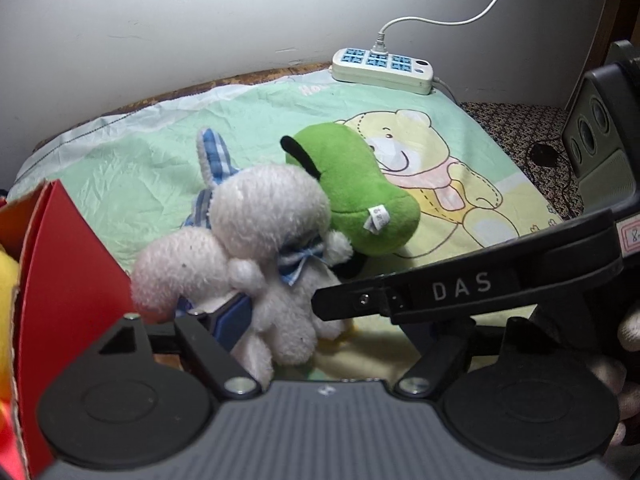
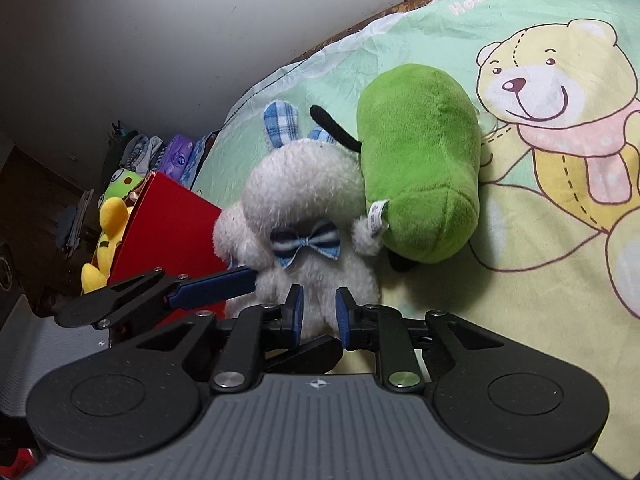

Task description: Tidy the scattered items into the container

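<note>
A white plush rabbit (image 1: 272, 216) (image 2: 300, 184) with blue plaid ears and a bow tie sits upright on the bed sheet. My right gripper (image 2: 320, 308) is shut on its lower body, both blue pads pressed into the fur. My left gripper (image 1: 292, 320) holds the rabbit too. Its blue-padded finger (image 2: 212, 284) presses the rabbit's left side, and the other finger is mostly hidden under the right gripper. A green plush (image 1: 352, 192) (image 2: 416, 160) lies against the rabbit's right side. The red box (image 1: 68, 264) (image 2: 168, 224) stands just left, with a yellow plush (image 2: 108, 224) inside.
The sheet (image 1: 120, 168) carries a bear print and ends at a white wall. A power strip (image 1: 380, 66) with a cable lies at the back. A dark device (image 1: 600, 132) stands at the far right. Clothes and packets (image 2: 168, 156) are piled beyond the box.
</note>
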{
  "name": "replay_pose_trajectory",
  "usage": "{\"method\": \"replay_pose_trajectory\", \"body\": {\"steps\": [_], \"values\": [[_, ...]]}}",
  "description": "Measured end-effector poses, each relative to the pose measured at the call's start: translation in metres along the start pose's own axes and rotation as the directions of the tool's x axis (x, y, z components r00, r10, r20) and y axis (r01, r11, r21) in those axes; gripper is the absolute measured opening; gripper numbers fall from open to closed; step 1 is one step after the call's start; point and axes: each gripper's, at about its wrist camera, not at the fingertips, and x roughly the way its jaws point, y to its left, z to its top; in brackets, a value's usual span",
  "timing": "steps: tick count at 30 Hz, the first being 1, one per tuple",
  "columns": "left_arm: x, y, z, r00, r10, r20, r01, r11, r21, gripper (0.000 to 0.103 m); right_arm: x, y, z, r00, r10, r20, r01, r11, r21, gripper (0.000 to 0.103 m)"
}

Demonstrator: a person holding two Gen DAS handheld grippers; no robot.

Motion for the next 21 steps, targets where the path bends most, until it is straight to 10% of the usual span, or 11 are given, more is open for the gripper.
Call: {"method": "replay_pose_trajectory", "body": {"steps": [5, 9, 21], "values": [[-0.010, -0.008, -0.011, 0.999, -0.036, -0.001, 0.036, 0.999, 0.002, 0.073, -0.014, 0.006, -0.015, 0.999, -0.029, 0.032, 0.030, 0.999, -0.022, 0.009], [-0.007, -0.001, -0.007, 1.000, -0.022, 0.014, 0.022, 0.999, -0.026, 0.080, -0.015, 0.007, -0.005, 0.995, -0.044, 0.089, 0.049, 0.998, -0.047, 0.031], [0.022, 0.017, 0.003, 1.000, 0.008, 0.011, -0.007, 0.998, -0.068, 0.084, 0.031, -0.002, 0.020, 0.995, 0.023, 0.096, -0.021, 1.000, -0.023, 0.054]]}}
